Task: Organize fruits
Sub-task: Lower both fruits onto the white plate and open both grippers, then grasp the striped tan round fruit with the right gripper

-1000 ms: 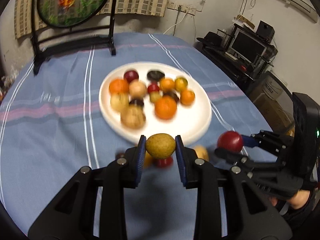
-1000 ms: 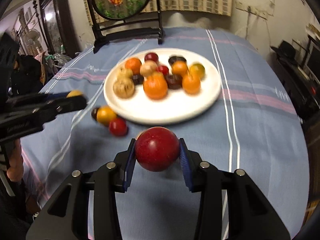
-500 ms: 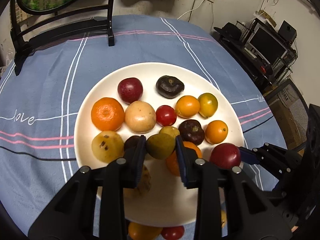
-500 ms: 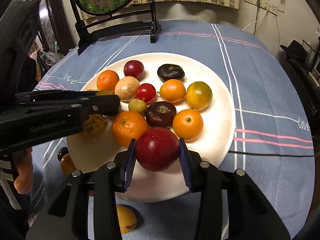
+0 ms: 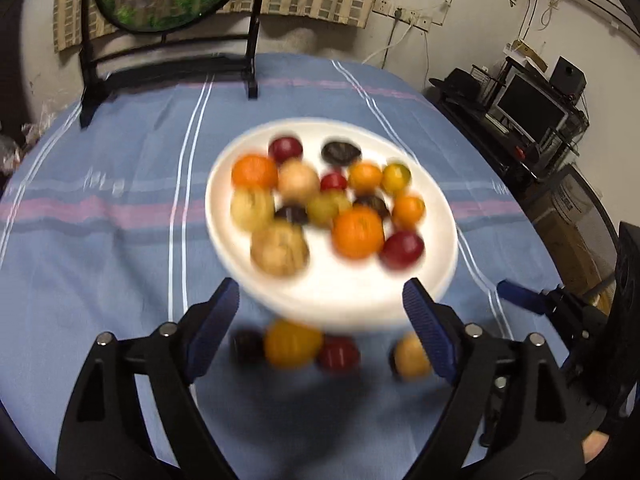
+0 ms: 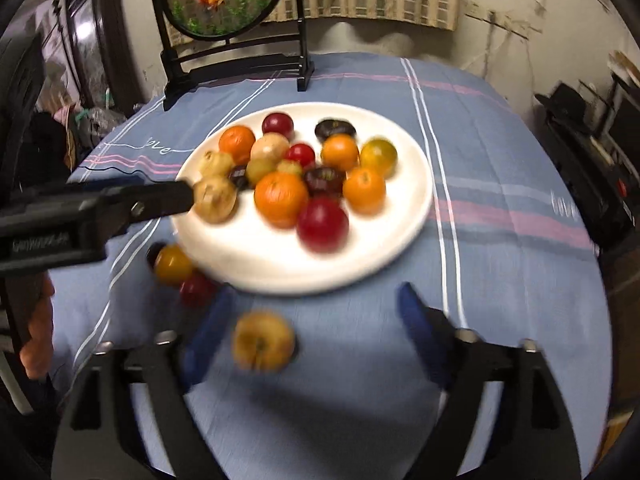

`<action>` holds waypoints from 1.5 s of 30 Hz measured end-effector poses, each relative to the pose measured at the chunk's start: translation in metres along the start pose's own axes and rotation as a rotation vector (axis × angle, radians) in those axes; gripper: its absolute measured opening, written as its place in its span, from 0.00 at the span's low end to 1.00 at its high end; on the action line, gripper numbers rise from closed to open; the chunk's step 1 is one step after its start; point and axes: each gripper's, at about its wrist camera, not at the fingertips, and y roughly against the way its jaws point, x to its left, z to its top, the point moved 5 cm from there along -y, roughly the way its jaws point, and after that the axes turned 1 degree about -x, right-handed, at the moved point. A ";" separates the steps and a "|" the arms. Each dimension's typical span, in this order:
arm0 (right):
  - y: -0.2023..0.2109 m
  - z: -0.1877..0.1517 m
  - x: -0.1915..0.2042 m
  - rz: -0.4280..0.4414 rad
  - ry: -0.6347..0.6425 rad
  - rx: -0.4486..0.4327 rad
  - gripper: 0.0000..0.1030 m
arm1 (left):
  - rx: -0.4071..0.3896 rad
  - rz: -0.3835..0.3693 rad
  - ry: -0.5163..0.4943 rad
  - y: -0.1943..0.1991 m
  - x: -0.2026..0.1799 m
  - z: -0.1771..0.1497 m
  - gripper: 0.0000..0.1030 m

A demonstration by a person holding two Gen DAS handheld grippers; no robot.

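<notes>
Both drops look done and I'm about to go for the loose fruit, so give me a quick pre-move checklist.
1. Left tongs open, nothing held: ok.
2. Right tongs open, nothing held: ok.
3. Red fruit resting on the white plate: ok.
4. Fruit still off the plate: not ok; yellow-orange fruit, small red fruit, a dark one and the yellow apple-like fruit lie on the tablecloth.
5. Nearest target between the right tongs: ok, the apple-like fruit.
6. Image sharpness for aiming: not ok, motion blur.
</notes>
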 end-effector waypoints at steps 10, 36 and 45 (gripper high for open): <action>0.026 -0.044 0.003 -0.007 -0.057 0.020 0.93 | 0.013 0.029 -0.031 0.029 -0.011 -0.074 0.84; 0.007 -0.036 0.030 0.020 0.008 0.050 0.93 | -0.038 0.132 0.026 0.051 0.039 -0.069 0.83; -0.040 -0.019 0.038 -0.041 0.089 0.097 0.55 | -0.014 0.186 0.049 0.046 0.072 -0.062 0.84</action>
